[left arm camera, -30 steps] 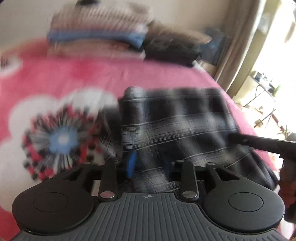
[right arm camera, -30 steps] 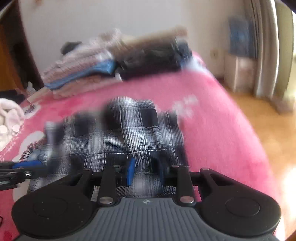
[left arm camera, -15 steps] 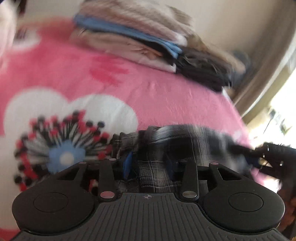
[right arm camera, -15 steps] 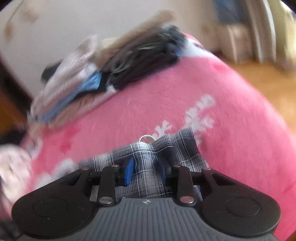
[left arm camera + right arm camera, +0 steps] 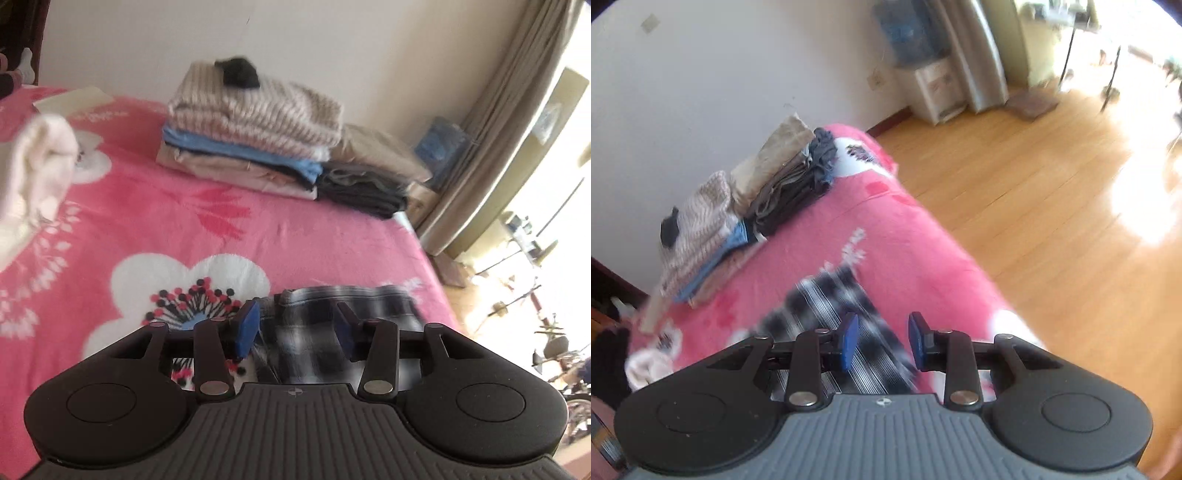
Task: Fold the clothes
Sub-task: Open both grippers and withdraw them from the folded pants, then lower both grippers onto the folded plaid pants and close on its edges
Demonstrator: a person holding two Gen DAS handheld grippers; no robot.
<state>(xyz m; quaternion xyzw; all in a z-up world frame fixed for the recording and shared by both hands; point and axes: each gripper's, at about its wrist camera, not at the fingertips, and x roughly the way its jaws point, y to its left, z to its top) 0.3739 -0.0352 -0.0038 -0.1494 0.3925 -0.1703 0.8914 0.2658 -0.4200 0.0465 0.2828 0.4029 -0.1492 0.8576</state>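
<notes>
A black-and-white plaid garment (image 5: 325, 317) lies folded on the pink flowered blanket (image 5: 147, 221), near the bed's right edge. My left gripper (image 5: 297, 325) is open and hovers just above it, its blue pads apart with the cloth seen between them but not pinched. In the right wrist view the plaid garment (image 5: 831, 317) is blurred below my right gripper (image 5: 882, 341), which is open and empty above it.
Two stacks of folded clothes (image 5: 251, 136) stand at the far side of the bed against the wall, also seen in the right wrist view (image 5: 746, 206). A white fluffy garment (image 5: 33, 177) lies at the left. The wooden floor (image 5: 1052, 203) lies to the right of the bed.
Both grippers were shut on the plaid garment and have opened, letting it drop onto the blanket. Both have lifted and tilted away; the garment now lies smaller, folded over.
</notes>
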